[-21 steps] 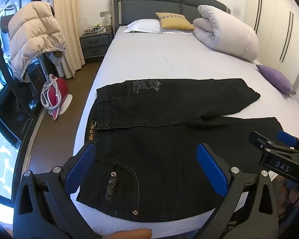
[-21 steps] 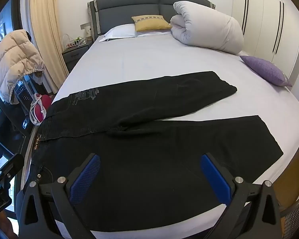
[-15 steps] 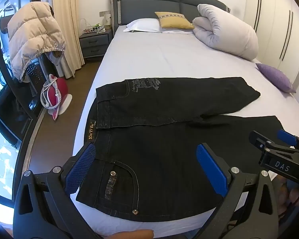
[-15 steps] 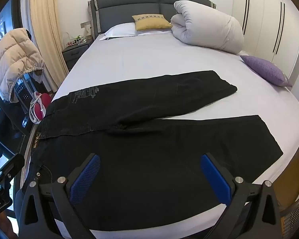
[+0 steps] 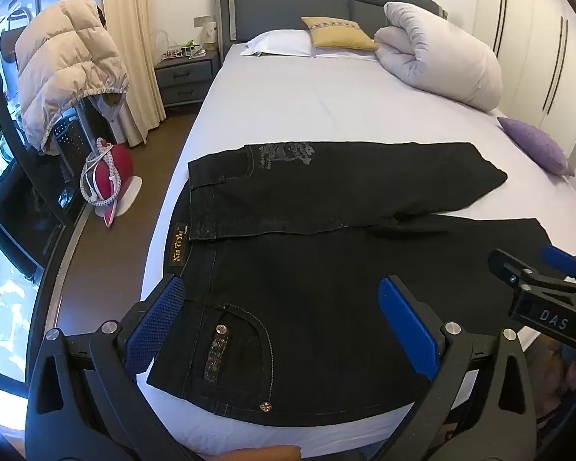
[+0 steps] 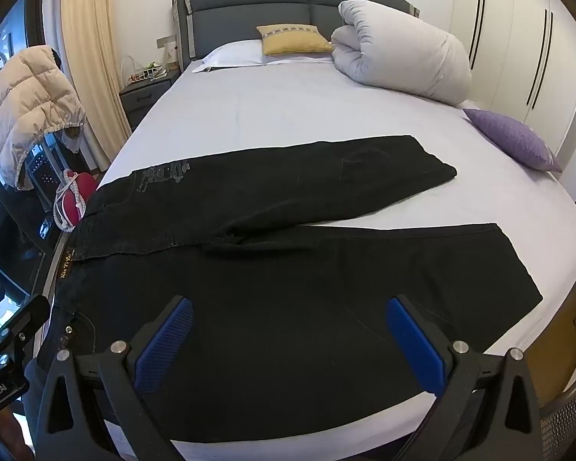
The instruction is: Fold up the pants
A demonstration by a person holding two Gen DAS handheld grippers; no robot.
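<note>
**Pants flat on bed, both grippers empty, no fold started**

Black pants [image 5: 318, 269] lie spread across the near end of the bed [image 5: 326, 103], waistband toward the left edge, legs running right. Far leg angles away from the near one, so there's a wedge of bare sheet between the hems. Near-side hip and pocket sit right at the mattress edge, just in front of me. My read: laid out this way so both ends are reachable from where I stand.

My left gripper [image 5: 284, 326] hovers over the waist/pocket area, jaws spread wide, nothing between the pads. My right gripper [image 6: 288, 338] hovers over the near leg's thigh, also spread wide and empty. Both tilt down at the fabric. I can't tell whether either touches the cloth; looks like neither does.

Judgement: this is pre-grasp. Splitting the hands waist/leg makes sense for bringing one leg over the other lengthwise first.

Risk: denim is stiff and dark, so edges are hard to pick out; pinching one layer only at the waistband would drag rather than fold.

Farther out: rolled duvet [image 5: 441, 50], yellow cushion [image 5: 338, 32] and purple cushion [image 5: 533, 146] sit well apart from the pants, out of the fold path.
</note>
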